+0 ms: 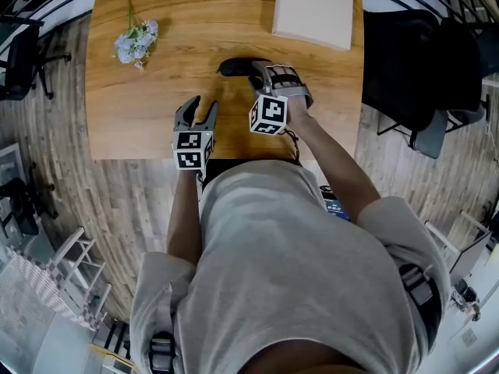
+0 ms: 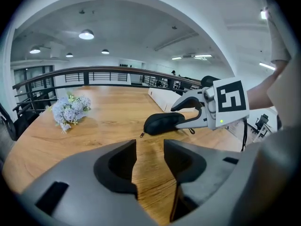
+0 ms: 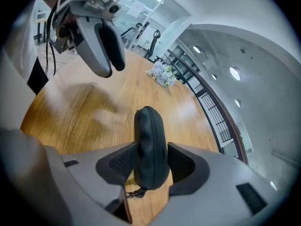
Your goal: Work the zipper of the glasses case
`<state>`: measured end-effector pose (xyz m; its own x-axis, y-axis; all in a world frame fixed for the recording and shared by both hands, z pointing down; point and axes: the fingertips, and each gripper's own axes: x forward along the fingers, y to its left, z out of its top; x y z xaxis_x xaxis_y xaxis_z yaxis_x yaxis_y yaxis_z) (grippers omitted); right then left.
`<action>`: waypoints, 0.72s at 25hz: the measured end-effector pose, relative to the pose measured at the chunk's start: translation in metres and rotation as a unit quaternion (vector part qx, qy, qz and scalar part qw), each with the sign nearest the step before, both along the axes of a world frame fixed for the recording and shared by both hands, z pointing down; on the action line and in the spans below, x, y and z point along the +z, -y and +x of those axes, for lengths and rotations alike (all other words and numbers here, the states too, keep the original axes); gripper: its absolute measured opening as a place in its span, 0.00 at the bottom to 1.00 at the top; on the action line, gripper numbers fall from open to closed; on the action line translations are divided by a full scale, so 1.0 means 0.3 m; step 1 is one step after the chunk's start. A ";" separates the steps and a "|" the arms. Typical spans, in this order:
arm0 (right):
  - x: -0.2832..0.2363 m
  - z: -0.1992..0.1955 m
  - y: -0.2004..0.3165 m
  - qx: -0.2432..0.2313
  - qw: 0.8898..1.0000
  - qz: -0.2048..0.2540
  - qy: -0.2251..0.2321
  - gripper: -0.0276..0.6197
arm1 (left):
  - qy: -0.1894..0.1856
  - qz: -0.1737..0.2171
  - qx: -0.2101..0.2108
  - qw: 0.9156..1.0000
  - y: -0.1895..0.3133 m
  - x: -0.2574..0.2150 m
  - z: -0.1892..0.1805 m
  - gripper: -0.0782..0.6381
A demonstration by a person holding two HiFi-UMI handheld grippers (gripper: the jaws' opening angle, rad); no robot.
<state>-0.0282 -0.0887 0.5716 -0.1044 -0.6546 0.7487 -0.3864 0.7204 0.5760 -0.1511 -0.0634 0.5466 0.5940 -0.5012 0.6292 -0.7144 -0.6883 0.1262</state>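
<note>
Small bunch of pale blue artificial flowers (image 1: pixel 137 41) lies at the far left of the light brown wooden table (image 1: pixel 148 115), well apart from everything else. Left gripper (image 1: pixel 199 107), grey with a black-and-white marker cube, sits over the near table edge. In the left gripper view its jaws are apart with only bare wood between them, nothing held. It points toward the case without touching it.

Black oval zip-up glasses case (image 1: pixel 234 68) is right of the left gripper, near the table's middle. Its small metal zipper pull (image 2: pixel 141 135) hangs off the end facing the left gripper. Right gripper (image 1: pixel 261 75), same grey build, is clamped on the case. The right gripper view shows the case (image 3: pixel 149 145) standing on edge between the two pads, squeezed on both sides, with a short black cord at its near end. A pale flat rectangular box (image 1: pixel 316 10) lies at the far right of the table, beyond the right gripper.
</note>
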 end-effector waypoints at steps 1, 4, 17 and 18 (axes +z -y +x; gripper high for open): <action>-0.010 -0.002 -0.004 0.006 1.000 -0.002 0.019 0.37 | -0.001 0.001 -0.002 1.000 0.002 -0.003 0.002 0.38; -0.036 0.002 -0.032 0.038 0.995 -0.025 0.085 0.37 | -0.005 0.003 -0.003 1.000 0.005 -0.017 0.020 0.37; -0.244 0.136 -0.133 0.249 0.894 0.002 0.373 0.10 | -0.028 0.066 0.011 0.997 0.063 -0.173 0.167 0.16; -0.273 0.148 -0.129 0.262 0.882 0.012 0.392 0.10 | -0.037 0.072 0.009 0.997 0.073 -0.196 0.175 0.16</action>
